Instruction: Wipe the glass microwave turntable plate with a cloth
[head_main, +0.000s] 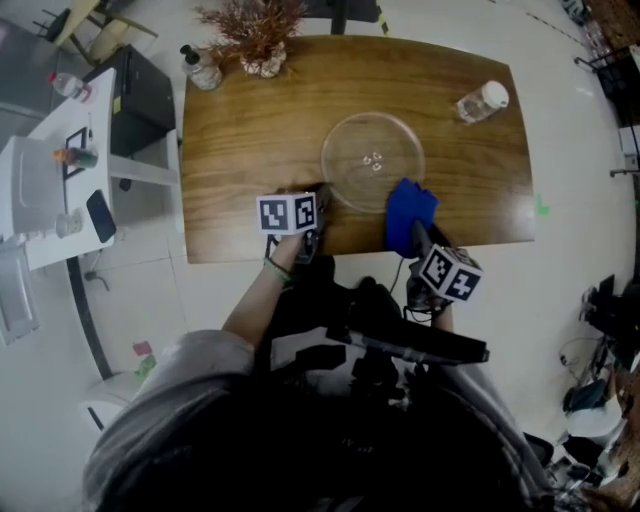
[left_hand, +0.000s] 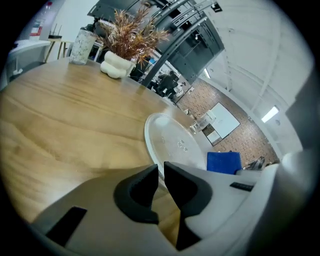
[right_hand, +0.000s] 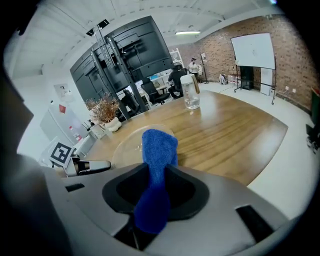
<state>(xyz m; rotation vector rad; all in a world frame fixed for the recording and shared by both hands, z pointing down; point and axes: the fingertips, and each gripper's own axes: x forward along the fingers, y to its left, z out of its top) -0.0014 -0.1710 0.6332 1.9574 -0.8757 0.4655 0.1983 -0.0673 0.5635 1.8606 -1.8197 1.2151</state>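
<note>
The clear glass turntable plate (head_main: 373, 160) lies flat on the wooden table (head_main: 240, 160), near its front edge. My left gripper (head_main: 320, 193) is at the plate's front-left rim. In the left gripper view its jaws (left_hand: 161, 170) stand a thin slit apart, with the rim of the plate (left_hand: 172, 142) running in between them. My right gripper (head_main: 420, 232) is shut on a blue cloth (head_main: 408, 208) and hangs over the table's front edge, just right of the plate. In the right gripper view the cloth (right_hand: 159, 147) sticks up from the jaws (right_hand: 160, 172), with the plate (right_hand: 127, 142) behind it.
A clear plastic bottle (head_main: 483, 101) stands at the table's back right. A white vase of dried plants (head_main: 255, 40) and a small jar (head_main: 203, 70) stand at the back left. A white side table (head_main: 50, 190) and a black cabinet (head_main: 140, 85) are off to the left.
</note>
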